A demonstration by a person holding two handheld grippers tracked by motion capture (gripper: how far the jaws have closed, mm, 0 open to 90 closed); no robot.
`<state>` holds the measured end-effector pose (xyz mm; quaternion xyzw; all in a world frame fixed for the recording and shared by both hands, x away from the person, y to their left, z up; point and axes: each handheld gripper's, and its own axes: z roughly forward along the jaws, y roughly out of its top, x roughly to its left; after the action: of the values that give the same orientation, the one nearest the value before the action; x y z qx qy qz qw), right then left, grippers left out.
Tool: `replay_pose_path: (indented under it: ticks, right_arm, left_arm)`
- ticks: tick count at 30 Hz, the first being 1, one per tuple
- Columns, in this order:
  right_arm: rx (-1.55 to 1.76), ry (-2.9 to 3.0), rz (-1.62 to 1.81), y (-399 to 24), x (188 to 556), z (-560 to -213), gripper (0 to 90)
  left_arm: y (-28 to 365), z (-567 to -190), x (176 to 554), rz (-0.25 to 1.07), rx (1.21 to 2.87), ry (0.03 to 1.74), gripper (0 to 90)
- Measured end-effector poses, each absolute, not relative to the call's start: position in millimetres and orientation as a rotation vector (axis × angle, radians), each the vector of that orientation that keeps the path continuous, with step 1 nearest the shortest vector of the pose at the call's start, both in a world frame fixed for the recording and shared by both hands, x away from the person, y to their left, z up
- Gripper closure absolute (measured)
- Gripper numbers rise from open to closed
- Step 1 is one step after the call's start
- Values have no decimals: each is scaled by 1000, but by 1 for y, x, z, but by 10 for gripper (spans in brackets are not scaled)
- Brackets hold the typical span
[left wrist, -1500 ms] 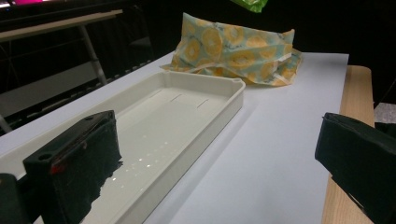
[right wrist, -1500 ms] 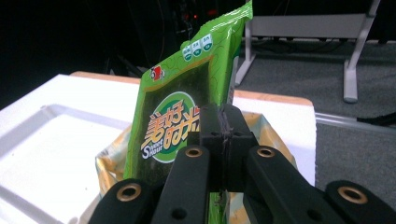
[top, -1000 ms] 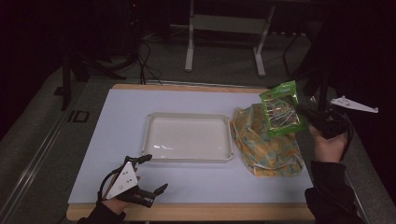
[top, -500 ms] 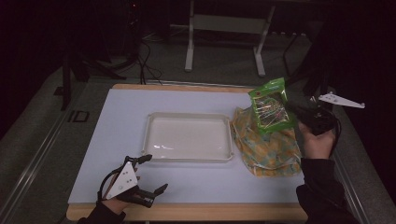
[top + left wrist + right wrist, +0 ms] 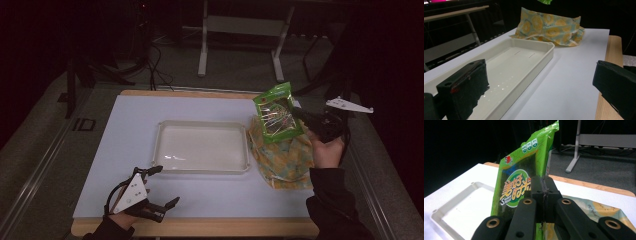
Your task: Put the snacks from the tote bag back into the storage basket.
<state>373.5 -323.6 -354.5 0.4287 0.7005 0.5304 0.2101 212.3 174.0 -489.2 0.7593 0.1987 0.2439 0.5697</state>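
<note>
My right gripper (image 5: 299,115) is shut on a green snack packet (image 5: 276,113), which it holds upright in the air above the yellow-patterned cloth bag (image 5: 281,157) at the table's right. In the right gripper view the jaws pinch the packet's (image 5: 524,180) edge at my right gripper (image 5: 545,185), with the bag (image 5: 599,211) below. A white tray (image 5: 202,147) lies empty mid-table. My left gripper (image 5: 165,187) rests open near the front left edge. In the left gripper view its jaws stand wide apart with nothing between them, facing the tray (image 5: 511,65) and the bag (image 5: 549,27).
The white table mat (image 5: 125,130) covers a wooden table with a bare strip along the front edge (image 5: 210,227). Beyond the far edge stand a metal stand's legs (image 5: 240,55) and cables on a dark floor.
My right gripper has carried the green packet leftward, from over the bag's right side toward the tray. The left gripper has stayed where it was.
</note>
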Motion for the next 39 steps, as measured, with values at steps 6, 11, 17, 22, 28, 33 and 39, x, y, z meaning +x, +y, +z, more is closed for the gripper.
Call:
replay_pose_path:
  ticks: [6, 11, 17, 22, 28, 33, 39]
  right_arm:
    - [1171, 1961, 1474, -311, 373, -355, 897]
    - [1164, 1970, 1493, -301, 375, -356, 897]
    - [1162, 1977, 1518, -287, 377, -361, 897]
    - [1165, 1991, 1535, -276, 378, -365, 897]
    - [1160, 1997, 1550, -262, 379, -371, 896]
    - [1172, 1997, 1568, -254, 379, -377, 897]
    - [1177, 2007, 1581, -244, 380, -385, 896]
  left_arm:
    - [174, -489, 212, 572, 1783, 465, 4]
    - [174, -489, 212, 573, 1782, 465, 4]
    - [175, -489, 212, 573, 1781, 464, 4]
    - [174, -489, 212, 571, 1782, 460, 4]
    - [175, -489, 212, 571, 1781, 458, 4]
    - [175, -489, 212, 568, 1782, 457, 4]
    - [175, -489, 212, 568, 1781, 455, 4]
